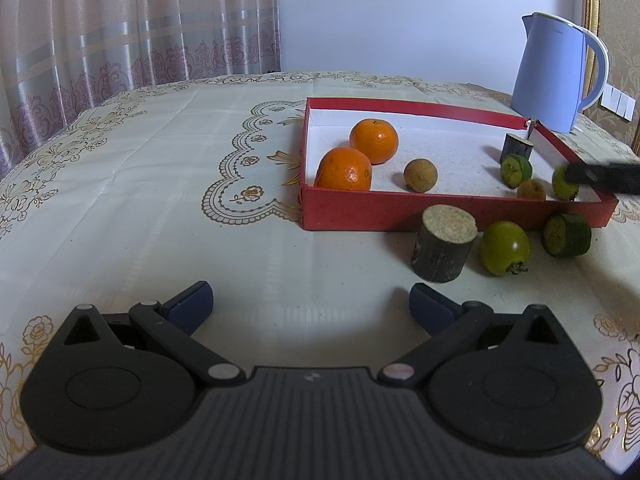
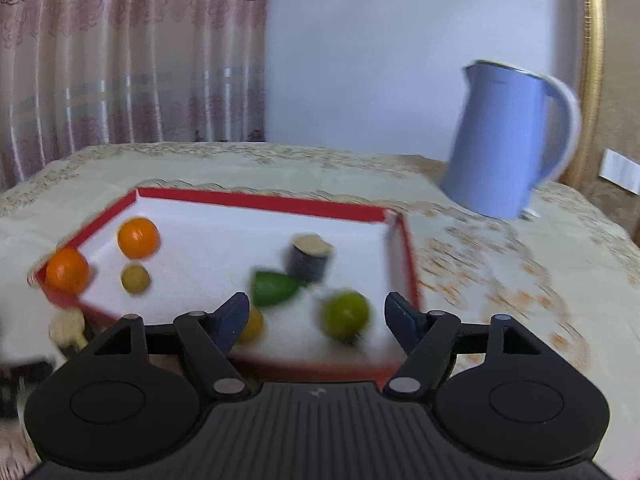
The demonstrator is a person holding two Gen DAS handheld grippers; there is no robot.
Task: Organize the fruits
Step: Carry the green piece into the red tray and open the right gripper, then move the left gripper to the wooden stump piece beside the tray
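Midway, it seems, through a fruit tidy-up on a cloth-covered table [image 1: 160,184]: a red tray [image 1: 400,212] already holds two oranges [image 1: 374,141], a brown longan [image 1: 420,175] at its centre, a dark stump [image 1: 516,146], a cut green fruit [image 1: 516,170], a second longan [image 1: 531,189] and a whole green fruit [image 1: 564,184] crowded at the tray's four o'clock corner. Left outside, just beside the tray's near wall at roughly five o'clock, are a larger stump [image 1: 444,242], a green fruit [image 1: 505,247] and a cut green piece [image 1: 567,235]. The left gripper [image 1: 310,306] hangs low over bare cloth, jaws spread wide and holding nothing, with the big stump at its one o'clock. The right gripper [image 2: 316,320] is likewise wide open and empty, poised over the tray's near right corner; its view is blurred, and a green fruit [image 2: 346,314] lies in the tray between its tips without touching either. A blue kettle [image 1: 556,72] stands beyond the tray at one o'clock. By the look of it, most pieces are in and three remain on the table.
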